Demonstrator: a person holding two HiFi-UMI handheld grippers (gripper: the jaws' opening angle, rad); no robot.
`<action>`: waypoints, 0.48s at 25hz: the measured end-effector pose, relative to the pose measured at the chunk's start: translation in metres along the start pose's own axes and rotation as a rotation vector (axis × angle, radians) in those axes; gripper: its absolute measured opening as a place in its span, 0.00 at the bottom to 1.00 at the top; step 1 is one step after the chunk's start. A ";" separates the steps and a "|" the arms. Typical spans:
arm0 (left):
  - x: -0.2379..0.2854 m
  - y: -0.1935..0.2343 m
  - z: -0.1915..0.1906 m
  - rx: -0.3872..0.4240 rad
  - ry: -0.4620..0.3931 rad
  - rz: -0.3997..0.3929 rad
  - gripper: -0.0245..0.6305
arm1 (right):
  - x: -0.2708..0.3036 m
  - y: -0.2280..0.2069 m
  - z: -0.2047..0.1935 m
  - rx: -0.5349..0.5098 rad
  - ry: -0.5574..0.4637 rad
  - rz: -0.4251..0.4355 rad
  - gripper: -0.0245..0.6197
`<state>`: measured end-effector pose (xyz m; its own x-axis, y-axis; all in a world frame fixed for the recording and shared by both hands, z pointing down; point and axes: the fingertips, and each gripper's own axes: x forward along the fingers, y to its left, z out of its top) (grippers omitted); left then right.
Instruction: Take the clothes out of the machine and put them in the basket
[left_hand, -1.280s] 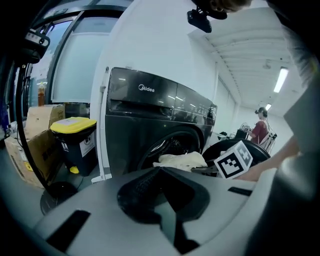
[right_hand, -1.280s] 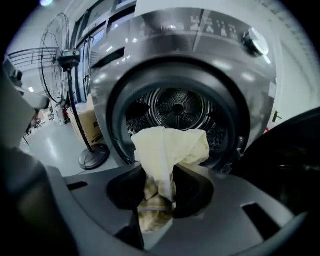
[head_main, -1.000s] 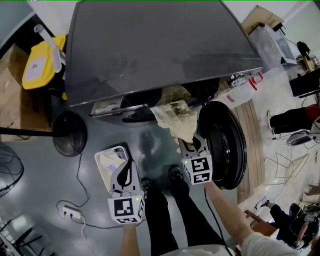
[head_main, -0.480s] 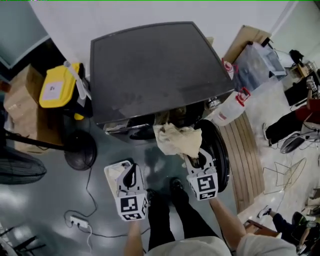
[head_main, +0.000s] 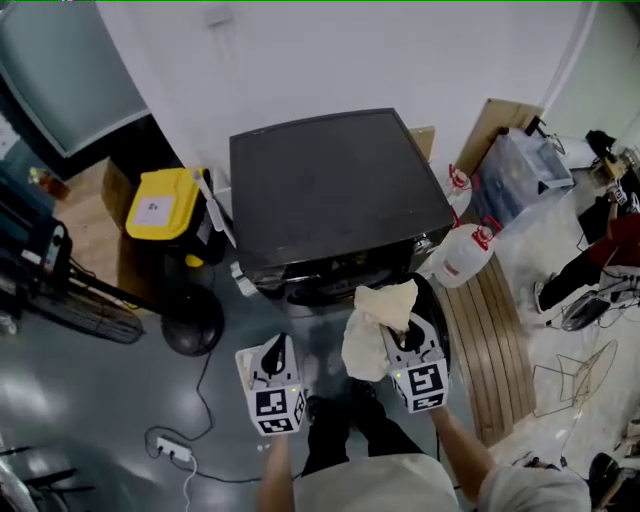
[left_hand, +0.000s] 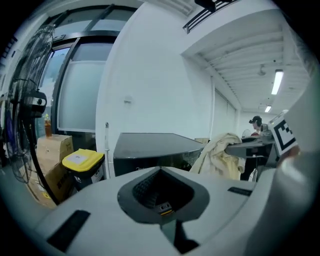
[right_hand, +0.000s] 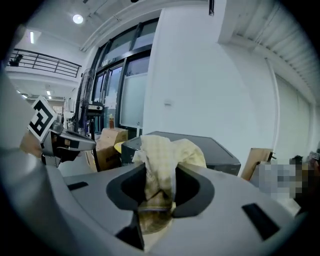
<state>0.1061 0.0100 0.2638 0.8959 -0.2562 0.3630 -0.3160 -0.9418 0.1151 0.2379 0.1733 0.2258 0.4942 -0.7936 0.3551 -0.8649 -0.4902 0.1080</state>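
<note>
The dark washing machine (head_main: 340, 190) stands against the wall, its round door (head_main: 438, 305) swung open to the right. My right gripper (head_main: 408, 340) is shut on a pale yellow cloth (head_main: 372, 322), which hangs free in front of the machine. In the right gripper view the cloth (right_hand: 162, 157) is bunched between the jaws of the right gripper (right_hand: 159, 200). My left gripper (head_main: 272, 352) is held beside it, shut and empty. The left gripper (left_hand: 161, 207) has nothing in its jaws, and the cloth (left_hand: 217, 155) shows to its right. A white basket's edge (head_main: 243, 360) peeks from under the left gripper.
A yellow-lidded bin (head_main: 163, 205) and cardboard boxes stand left of the machine, with a fan (head_main: 70, 300) and its round base (head_main: 193, 335). A power strip (head_main: 170, 450) and cable lie on the floor. White jugs (head_main: 462, 258) and wooden slats (head_main: 492, 340) are on the right.
Both grippers have risen. The cloth came out of the machine's opening and now hangs clear from the right gripper. The left gripper lifted away from the basket.
</note>
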 end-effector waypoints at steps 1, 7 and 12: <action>-0.005 0.002 0.006 -0.004 -0.006 0.013 0.07 | -0.004 0.002 0.011 -0.004 -0.012 0.010 0.24; -0.048 0.029 0.022 -0.051 -0.036 0.127 0.07 | -0.018 0.053 0.049 -0.076 -0.052 0.145 0.24; -0.096 0.071 0.016 -0.099 -0.054 0.267 0.07 | -0.004 0.110 0.063 -0.135 -0.066 0.299 0.24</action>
<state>0.0031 -0.0356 0.2225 0.7911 -0.5063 0.3432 -0.5698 -0.8140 0.1128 0.1460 0.0999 0.1779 0.2177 -0.9188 0.3293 -0.9741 -0.1835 0.1321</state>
